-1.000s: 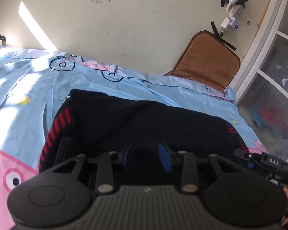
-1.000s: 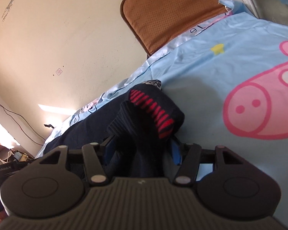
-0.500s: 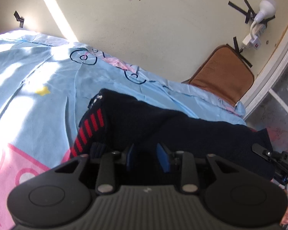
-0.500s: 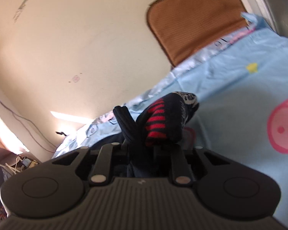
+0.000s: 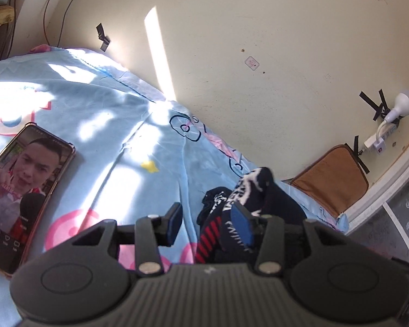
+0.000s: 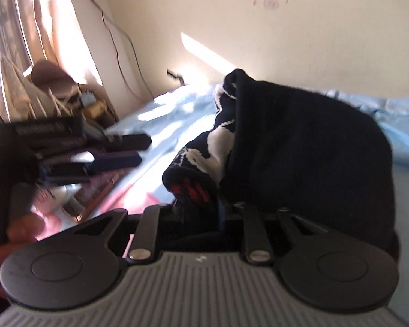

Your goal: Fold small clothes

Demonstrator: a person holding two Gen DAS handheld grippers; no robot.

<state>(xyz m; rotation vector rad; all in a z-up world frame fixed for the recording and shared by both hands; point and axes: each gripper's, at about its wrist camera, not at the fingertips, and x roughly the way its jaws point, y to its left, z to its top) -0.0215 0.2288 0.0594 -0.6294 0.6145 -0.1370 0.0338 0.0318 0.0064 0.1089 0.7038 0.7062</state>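
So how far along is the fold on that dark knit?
Done: no neat fold shows; the dark navy knitted garment with red stripes is bunched, not flat. In hand: it sits between the right tongs, whose jaws are opening; the left tongs are opening too, cloth against one pad only. Left: flatten it on the light blue bedsheet, fold, tidy.

Dark sock [image 6: 300, 147] (red-striped) over blue sheet [image 6: 403, 133]
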